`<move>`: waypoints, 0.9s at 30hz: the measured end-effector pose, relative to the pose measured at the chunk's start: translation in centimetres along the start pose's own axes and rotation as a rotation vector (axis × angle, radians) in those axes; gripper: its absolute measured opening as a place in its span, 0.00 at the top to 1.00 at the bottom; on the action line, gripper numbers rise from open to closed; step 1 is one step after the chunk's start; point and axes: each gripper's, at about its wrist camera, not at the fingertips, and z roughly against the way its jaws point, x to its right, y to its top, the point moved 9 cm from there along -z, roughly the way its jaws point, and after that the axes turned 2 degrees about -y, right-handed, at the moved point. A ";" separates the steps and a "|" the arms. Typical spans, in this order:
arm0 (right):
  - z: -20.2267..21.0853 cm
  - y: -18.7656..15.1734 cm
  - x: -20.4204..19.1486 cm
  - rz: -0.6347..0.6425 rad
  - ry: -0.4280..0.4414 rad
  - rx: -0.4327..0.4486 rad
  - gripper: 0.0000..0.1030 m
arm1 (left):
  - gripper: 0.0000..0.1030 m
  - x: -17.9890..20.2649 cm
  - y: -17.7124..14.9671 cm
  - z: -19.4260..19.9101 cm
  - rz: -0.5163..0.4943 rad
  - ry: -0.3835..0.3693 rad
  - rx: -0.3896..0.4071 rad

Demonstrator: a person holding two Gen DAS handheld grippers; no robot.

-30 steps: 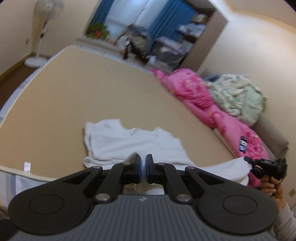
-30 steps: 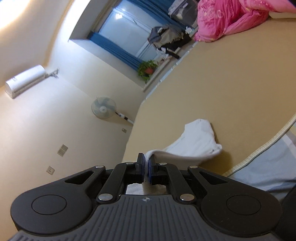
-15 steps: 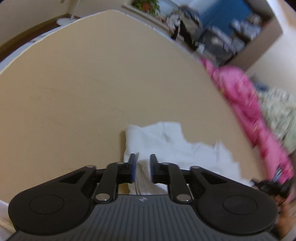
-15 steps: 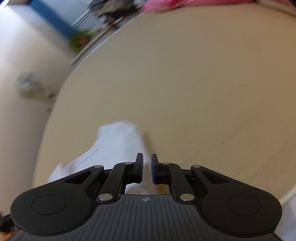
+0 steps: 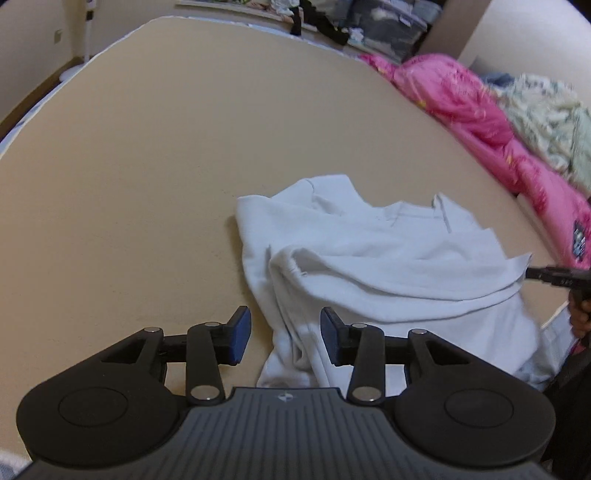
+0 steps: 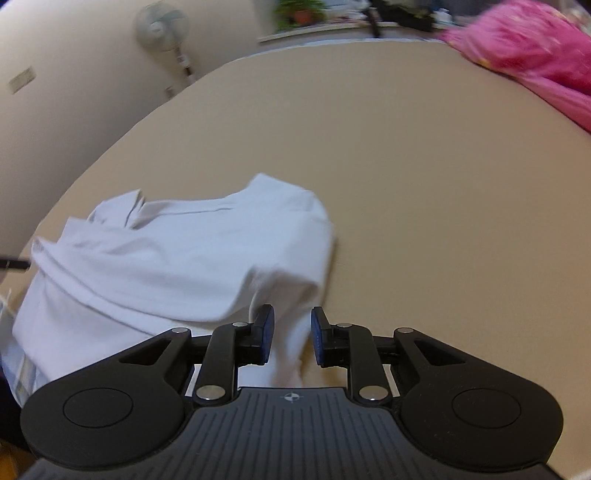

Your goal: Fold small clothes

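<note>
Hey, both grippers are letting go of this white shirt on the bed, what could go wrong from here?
1. The white shirt lies rumpled, its folded-over layer uneven, so the fold may set crooked.
2. Cloth still sits between the opening jaws of the left gripper and right gripper; pulling away might snag and drag it.
3. The near edge seems to droop over the tan bed edge and could slide off.

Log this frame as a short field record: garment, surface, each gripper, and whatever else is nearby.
garment: white shirt, rumpled, partly doubled over itself
surface: tan bed sheet, shirt lying on it
left gripper: jaws opening, shirt's near edge between them, pads not pressing it
right gripper: jaws opening, a fold of shirt between them, pads not pressing it
nearby: pink quilt along the far side of the bed; standing fan by the wall
fold status: not finished, cloth uneven
</note>
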 end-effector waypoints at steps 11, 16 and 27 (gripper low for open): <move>-1.3 2.0 0.6 -0.037 -0.034 0.049 0.70 | 0.56 1.0 3.5 -4.0 -0.006 0.047 0.051; -3.0 2.8 -0.2 -0.025 0.016 0.057 0.68 | 0.56 1.1 4.4 -4.2 0.000 0.041 0.089; -3.7 3.9 -0.3 -0.031 0.046 0.070 0.68 | 0.75 1.5 4.9 -4.4 -0.012 0.029 0.101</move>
